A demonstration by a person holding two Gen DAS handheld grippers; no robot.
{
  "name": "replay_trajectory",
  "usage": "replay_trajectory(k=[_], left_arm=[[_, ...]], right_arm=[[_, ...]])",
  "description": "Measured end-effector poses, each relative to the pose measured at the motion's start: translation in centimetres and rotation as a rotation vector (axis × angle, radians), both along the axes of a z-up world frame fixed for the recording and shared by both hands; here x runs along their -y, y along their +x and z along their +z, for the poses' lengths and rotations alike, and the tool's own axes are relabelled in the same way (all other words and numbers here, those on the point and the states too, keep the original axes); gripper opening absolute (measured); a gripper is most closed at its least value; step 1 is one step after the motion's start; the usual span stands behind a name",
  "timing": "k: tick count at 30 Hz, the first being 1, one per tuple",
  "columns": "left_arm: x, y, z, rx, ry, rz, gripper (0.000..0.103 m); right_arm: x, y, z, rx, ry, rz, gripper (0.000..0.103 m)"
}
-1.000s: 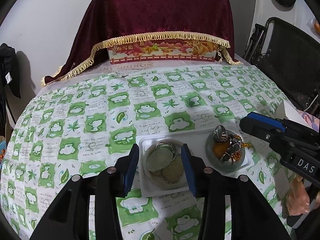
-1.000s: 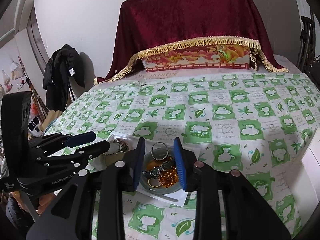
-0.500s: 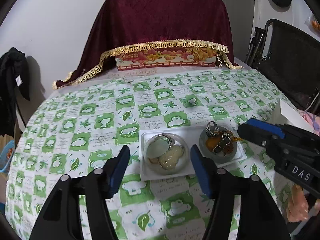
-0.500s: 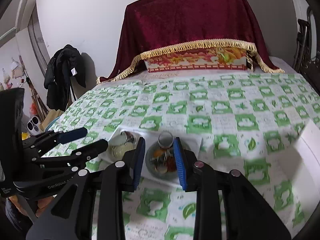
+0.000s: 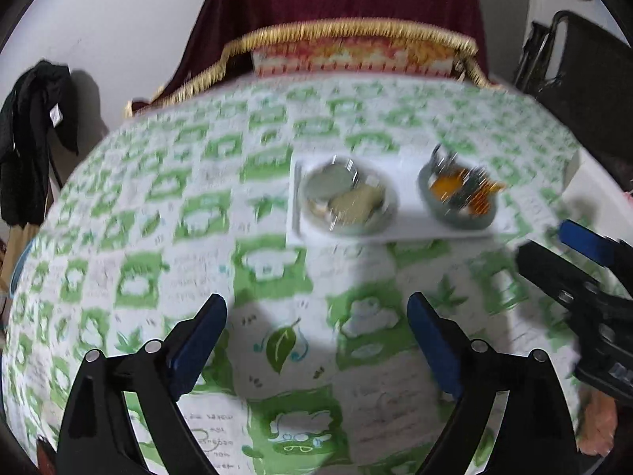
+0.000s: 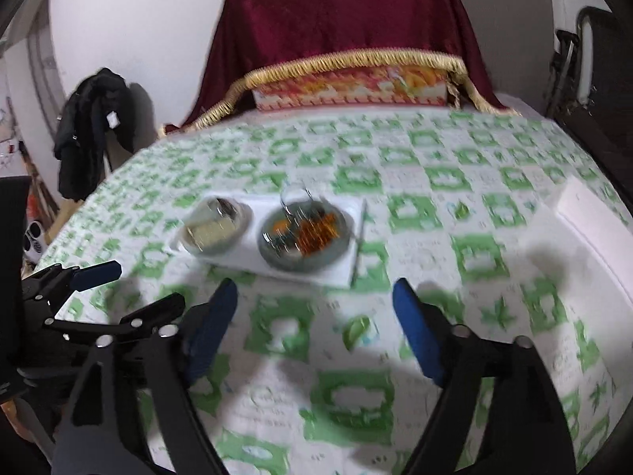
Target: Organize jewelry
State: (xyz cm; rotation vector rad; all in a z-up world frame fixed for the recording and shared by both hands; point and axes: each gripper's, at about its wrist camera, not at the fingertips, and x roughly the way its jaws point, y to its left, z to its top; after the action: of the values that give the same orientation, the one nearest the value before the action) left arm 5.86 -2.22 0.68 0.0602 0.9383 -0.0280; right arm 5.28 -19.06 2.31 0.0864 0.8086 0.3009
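2 round dishes of jewelry sit side by side on a flat white rectangular tray (image 5: 399,233) on the green-and-white patterned tablecloth (image 5: 158,237).

The pale dish of greenish and cream oval stones (image 5: 348,202), with a silvery ring at its far edge, lies on the tray's left half; the grey-green dish of tangled orange and amber pieces with silver rings (image 5: 461,194) lies on the right half, near the first but apart from it. Both views are motion-blurred, so single pieces cannot be told apart. The left gripper (image 5: 316,332) hangs over the cloth on the near side of the tray, jaws wide apart and empty. The right gripper (image 6: 314,316) also sits nearer than the tray, jaws spread wide, holding nothing. Beyond the tray stands a box draped in dark red velvet cloth with gold fringe (image 6: 340,19).
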Motion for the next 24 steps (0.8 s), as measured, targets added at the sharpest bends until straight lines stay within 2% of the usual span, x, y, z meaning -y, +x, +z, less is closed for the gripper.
replay_trajectory(k=[1,3,4,6,17,24], left_arm=[[0.0,0.1,-0.2,0.003,0.002,0.01,0.093],[0.0,0.0,-0.1,0.023,0.013,0.021,0.093],[0.1,0.0,-0.2,0.019,0.019,0.014,0.094],[0.3,0.1,-0.4,0.008,0.02,-0.003,0.1],[0.1,0.6,-0.7,-0.007,-0.005,-0.011,0.1],[0.0,0.7,-0.7,-0.007,-0.004,-0.01,0.1]], right_arm=[[0.2,0.1,-0.3,-0.017,0.005,-0.006,0.082],[0.4,1.0,-1.2,-0.079,-0.001,-0.034,0.095],[0.5,1.4,-1.6,-0.11,0.004,-0.038,0.095],[0.6,1.6,-1.7,-0.11,0.017,-0.031,0.099],[-0.4,2.8,-1.9,-0.121,-0.058,-0.042,0.099],[-0.6,3.1,-1.9,-0.122,-0.068,-0.05,0.099]])
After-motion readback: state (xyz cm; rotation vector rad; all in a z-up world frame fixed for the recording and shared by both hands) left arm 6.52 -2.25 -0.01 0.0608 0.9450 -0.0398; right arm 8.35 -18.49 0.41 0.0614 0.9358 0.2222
